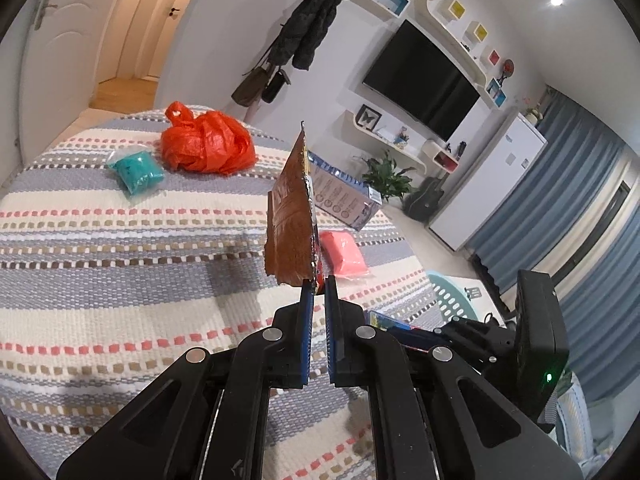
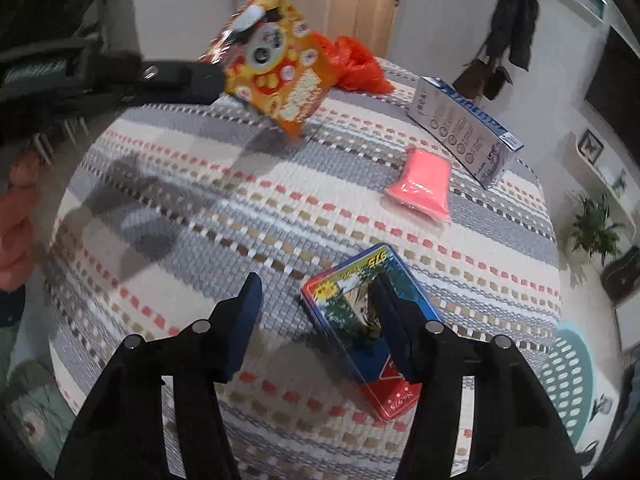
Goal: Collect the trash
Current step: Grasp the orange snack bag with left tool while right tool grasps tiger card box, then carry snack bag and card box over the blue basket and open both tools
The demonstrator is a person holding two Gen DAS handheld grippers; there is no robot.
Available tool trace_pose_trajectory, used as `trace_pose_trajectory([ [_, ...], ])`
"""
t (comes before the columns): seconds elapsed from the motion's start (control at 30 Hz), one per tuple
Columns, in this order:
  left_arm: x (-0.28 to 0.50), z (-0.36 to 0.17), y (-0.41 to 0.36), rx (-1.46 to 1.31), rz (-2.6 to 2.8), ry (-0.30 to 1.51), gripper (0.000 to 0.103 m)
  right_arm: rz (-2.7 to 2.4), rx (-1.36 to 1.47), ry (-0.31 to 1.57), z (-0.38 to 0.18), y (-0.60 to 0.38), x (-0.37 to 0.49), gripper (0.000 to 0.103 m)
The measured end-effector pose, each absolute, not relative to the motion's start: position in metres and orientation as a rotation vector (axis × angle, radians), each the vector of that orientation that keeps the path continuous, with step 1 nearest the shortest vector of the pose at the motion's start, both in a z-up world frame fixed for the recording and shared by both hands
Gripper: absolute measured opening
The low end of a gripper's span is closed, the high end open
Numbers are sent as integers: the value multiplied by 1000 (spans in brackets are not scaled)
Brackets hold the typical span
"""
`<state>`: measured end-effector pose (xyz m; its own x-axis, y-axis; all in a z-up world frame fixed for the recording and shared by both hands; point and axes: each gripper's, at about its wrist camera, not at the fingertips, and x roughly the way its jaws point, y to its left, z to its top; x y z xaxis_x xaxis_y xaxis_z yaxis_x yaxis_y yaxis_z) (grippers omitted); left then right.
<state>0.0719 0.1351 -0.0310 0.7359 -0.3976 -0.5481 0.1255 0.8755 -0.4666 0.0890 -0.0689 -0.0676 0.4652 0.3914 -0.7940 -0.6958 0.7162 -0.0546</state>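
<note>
Orange foil catches the light where my left tool [image 1: 319, 286] pinches the bottom corner of a snack wrapper [image 1: 291, 224], fingers closed tight on it and the packet lifted edge-on above the table [image 1: 120, 264] with its woven striped cloth. From my right wrist the same wrapper [image 2: 272, 76] shows its printed yellow-orange face, hanging clear of the cloth. My right tool [image 2: 316, 304] is spread wide and holds nothing; its right finger lies over a flat card box [image 2: 348, 300] with a blue and red cover that rests on the cloth. Farther back sit a pink sealed packet [image 2: 422, 186] and, just behind it, a grey and blue carton [image 2: 460, 128], closed, so I cannot tell what it holds. A crumpled orange plastic bag [image 1: 208, 142] lies at the far side, knotted by its handles, contents hidden, with a clear pouch of teal stuff [image 1: 136, 170] just beside it. Past the table's right edge, a pale teal perforated basket [image 2: 568, 372] shows only its rim and wall; its inside is out of sight.
</note>
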Motion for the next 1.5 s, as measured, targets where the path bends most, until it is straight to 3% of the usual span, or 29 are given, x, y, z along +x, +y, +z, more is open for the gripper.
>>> trace_pose_trajectory([
  [0.03, 71, -30, 136, -421, -298, 687, 4, 675, -386, 844, -66, -72, 92, 55],
  [0.17, 69, -29, 137, -416, -304, 684, 4, 660, -409, 840, -67, -86, 99, 80],
  [0.3, 69, -31, 136, -422, -307, 685, 4, 634, -488, 871, -77, -93, 104, 81],
  [0.5, 72, -33, 130, -417, -306, 703, 4, 656, -374, 948, -89, -95, 131, 80],
  [0.57, 72, -32, 126, -410, -309, 706, 4, 654, -326, 950, -88, -97, 138, 66],
  [0.73, 75, -27, 114, -396, -351, 706, 4, 649, -260, 921, -79, -102, 136, 60],
  [1.17, 116, 11, 21, -311, -588, 675, 4, 304, -47, 635, 18, -238, 116, 59],
  [1.5, 158, -4, -113, -206, -777, 747, 4, -8, 160, 713, -15, -355, 130, 59],
])
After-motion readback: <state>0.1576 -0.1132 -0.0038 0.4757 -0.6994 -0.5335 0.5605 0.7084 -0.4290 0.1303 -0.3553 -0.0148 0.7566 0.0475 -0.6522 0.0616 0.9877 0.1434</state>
